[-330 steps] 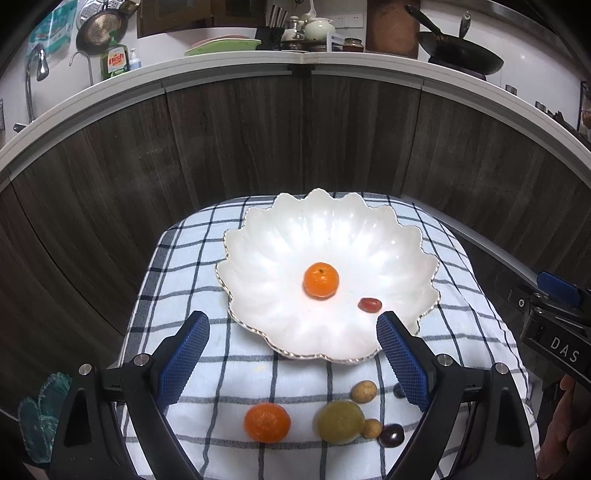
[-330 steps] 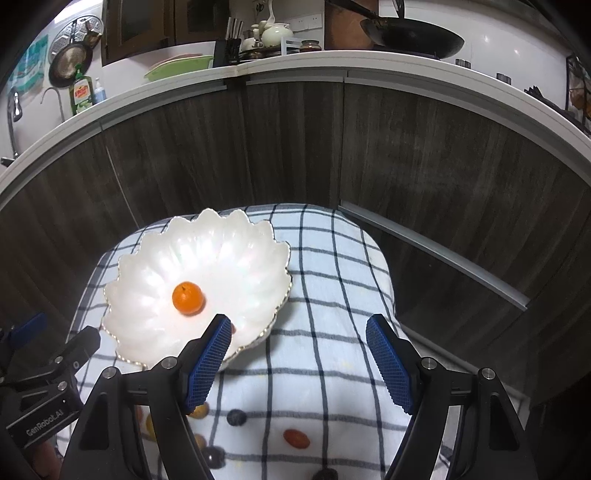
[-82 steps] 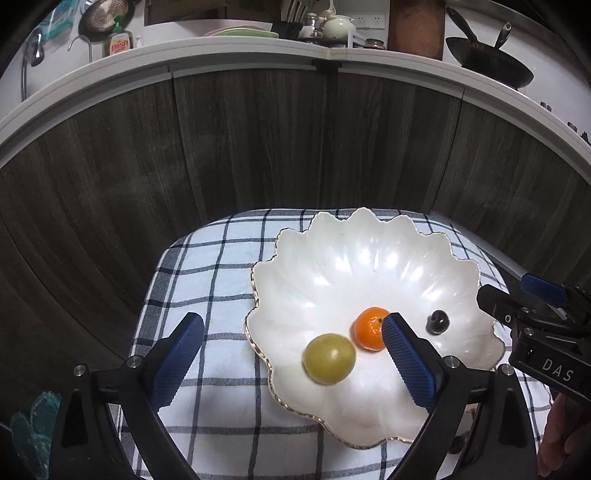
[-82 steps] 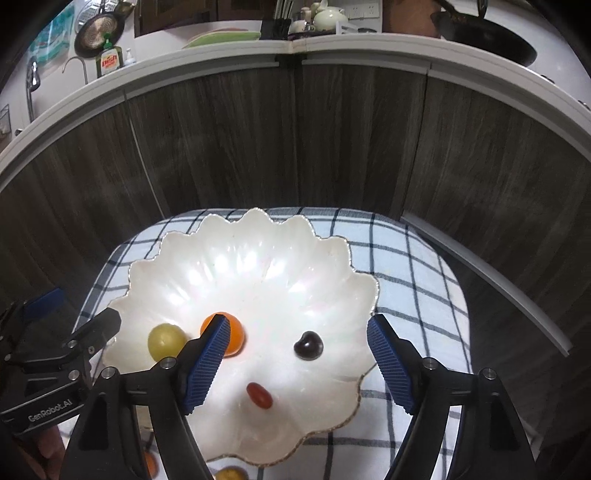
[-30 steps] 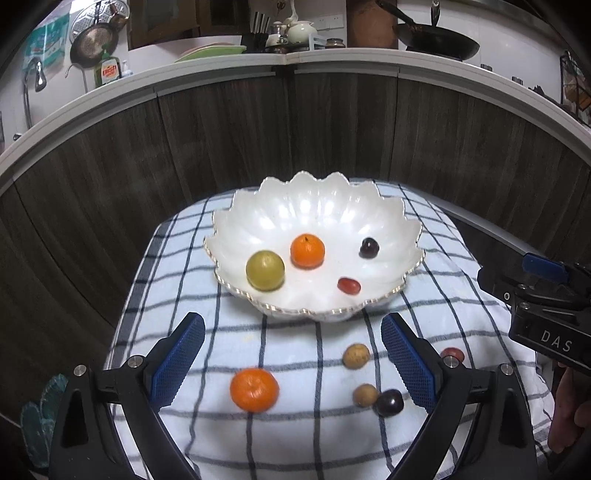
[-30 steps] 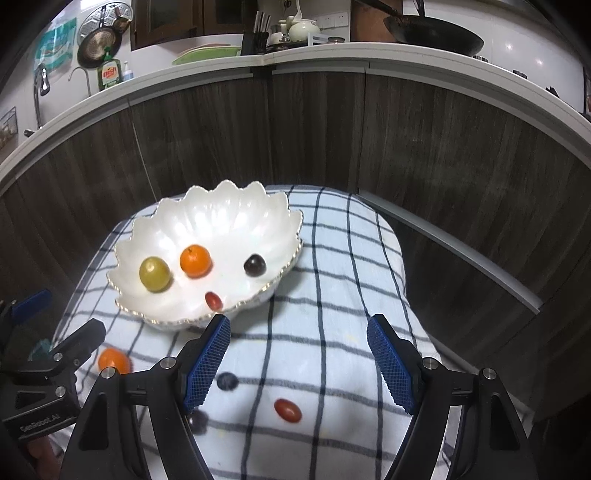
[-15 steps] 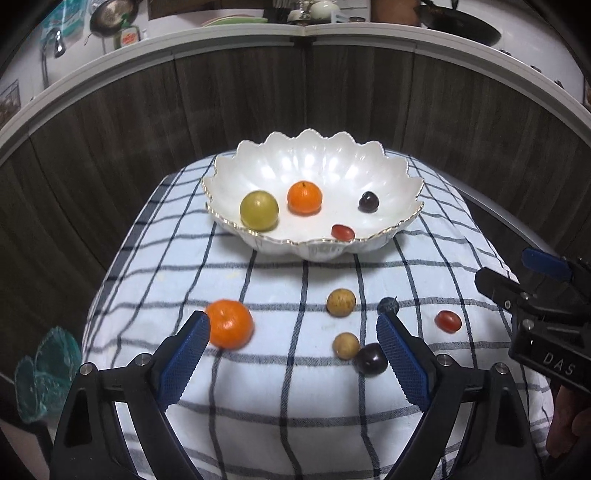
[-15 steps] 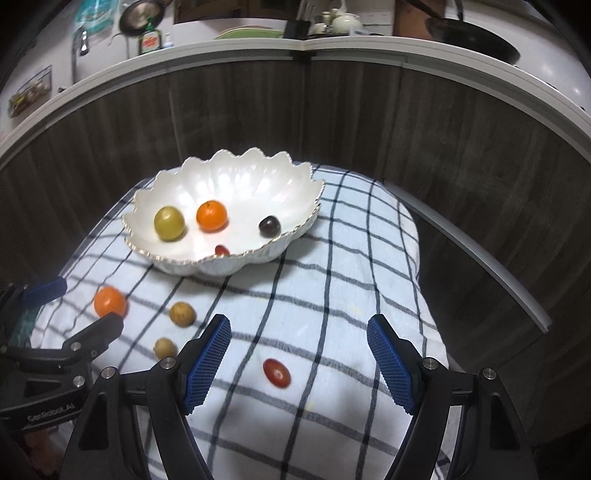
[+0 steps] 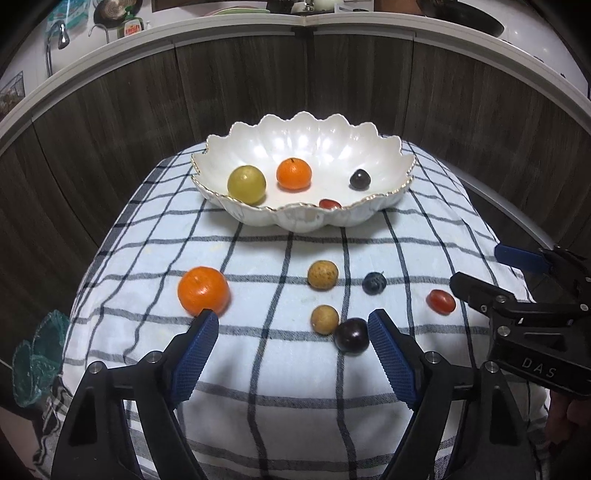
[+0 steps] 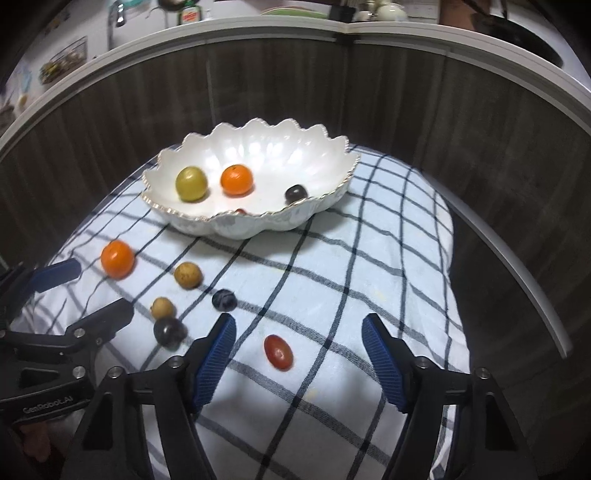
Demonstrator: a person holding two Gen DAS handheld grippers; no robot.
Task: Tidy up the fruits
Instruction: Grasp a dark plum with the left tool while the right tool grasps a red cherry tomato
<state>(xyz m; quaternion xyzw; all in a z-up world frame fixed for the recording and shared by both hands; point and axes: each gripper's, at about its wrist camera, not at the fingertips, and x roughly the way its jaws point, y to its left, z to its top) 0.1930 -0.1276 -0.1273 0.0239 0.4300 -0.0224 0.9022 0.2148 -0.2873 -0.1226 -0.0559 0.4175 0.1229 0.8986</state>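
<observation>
The red tomato point(image 10: 278, 352) lies just ahead of the right gripper point(image 10: 298, 334), between its spread, narrowing, empty jaws, long axis running roughly along the gripper's reach.

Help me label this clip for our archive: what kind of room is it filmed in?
Most likely a home kitchen. A countertop above dark wood cabinet fronts carries a dish soap bottle and a hanging pan; a faucet stands at the far left.

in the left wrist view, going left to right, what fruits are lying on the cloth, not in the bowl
orange → upper tan fruit → dark plum → blueberry → red cherry tomato; lower tan fruit left out, since it overlaps the upper one's span.
</observation>
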